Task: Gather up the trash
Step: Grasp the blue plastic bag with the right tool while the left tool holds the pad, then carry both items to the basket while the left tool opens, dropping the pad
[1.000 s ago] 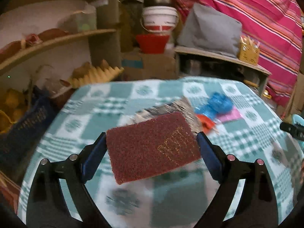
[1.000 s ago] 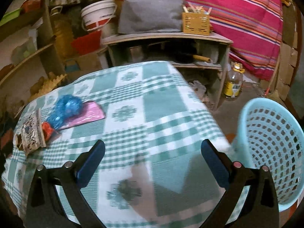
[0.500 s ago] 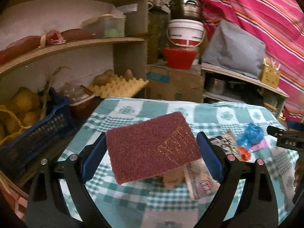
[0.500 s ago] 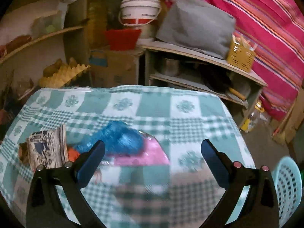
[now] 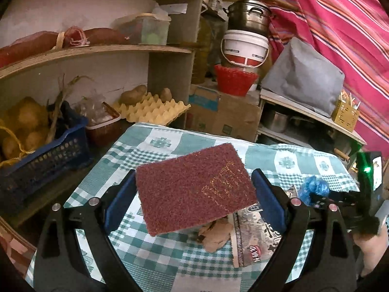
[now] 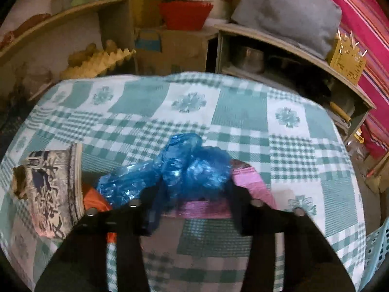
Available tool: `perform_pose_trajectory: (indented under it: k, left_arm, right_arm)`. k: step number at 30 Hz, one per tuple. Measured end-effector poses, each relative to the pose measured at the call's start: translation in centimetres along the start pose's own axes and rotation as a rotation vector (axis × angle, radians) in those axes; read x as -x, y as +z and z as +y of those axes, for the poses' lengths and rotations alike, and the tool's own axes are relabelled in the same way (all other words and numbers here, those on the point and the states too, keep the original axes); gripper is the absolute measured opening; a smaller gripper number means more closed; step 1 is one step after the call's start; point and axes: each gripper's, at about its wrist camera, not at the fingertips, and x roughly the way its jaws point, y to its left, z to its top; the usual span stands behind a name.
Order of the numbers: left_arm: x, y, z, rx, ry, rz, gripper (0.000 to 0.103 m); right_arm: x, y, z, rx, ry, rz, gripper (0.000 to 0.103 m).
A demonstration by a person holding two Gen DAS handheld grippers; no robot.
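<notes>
Crinkled blue plastic, glossy and bunched into a loose wad, is seen as the blue bag (image 6: 184, 168) on the checked green-and-white cloth of the counter (image 6: 243, 112). It lies partly over a pink wrapper (image 6: 250, 182), with an orange scrap (image 6: 93, 200) and a printed grey-and-white packet (image 6: 52, 194) just beside it to the left. The right gripper (image 6: 194, 196) is set around the bag: its fingers (image 6: 152, 209) have just been closing, the wad lies between them, and both appear pressed into its sides, though the view is blurred. A maroon scouring pad (image 5: 194, 189), coarse, rectangular and stamped with faint gold lettering, is clamped flat across its width by the left gripper (image 5: 194, 192), held above the counter. A pale blue perforated basket (image 6: 376, 250) is seen at the counter's right edge.
</notes>
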Motion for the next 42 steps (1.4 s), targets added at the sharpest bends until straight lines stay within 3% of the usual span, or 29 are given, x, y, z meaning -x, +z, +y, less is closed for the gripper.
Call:
perform_pose_trajectory:
  k: [8,12,19,23,30,42]
  left_arm:
    - [1.2,0.0,-2.5,-0.013,-0.040,-0.021,0.090]
    - [1.8,-0.3,-4.6,-0.035,-0.070,-0.024,0.090]
    - [2.8,-1.2,-9.1,-0.092,-0.131,-0.022,0.090]
    - [3.4,-2.2,-12.0,-0.146,-0.168,-0.015,0.090]
    - [4.0,-3.7,-16.9,-0.189,-0.229,0.021,0.090]
    - [7.8,-7.3,-31.2,-0.299,-0.440,0.034,0.090]
  right_arm:
    - [6.9,-1.3,-6.3,-0.102,-0.011,-0.139,0.035]
    - [9.4,-2.6,-9.3,-0.133,-0.013,-0.133,0.035]
    - [12.6,-8.0,-14.8,-0.187,-0.075,-0.123,0.035]
    - [13.8,-10.3,-17.5,-0.239,-0.109,-0.153,0.035]
    - [17.1,-11.3,-20.9,-0.267,-0.178,-0.226,0.035]
    - [23.0,-16.3,-31.7,-0.409,-0.396,-0.266,0.035]
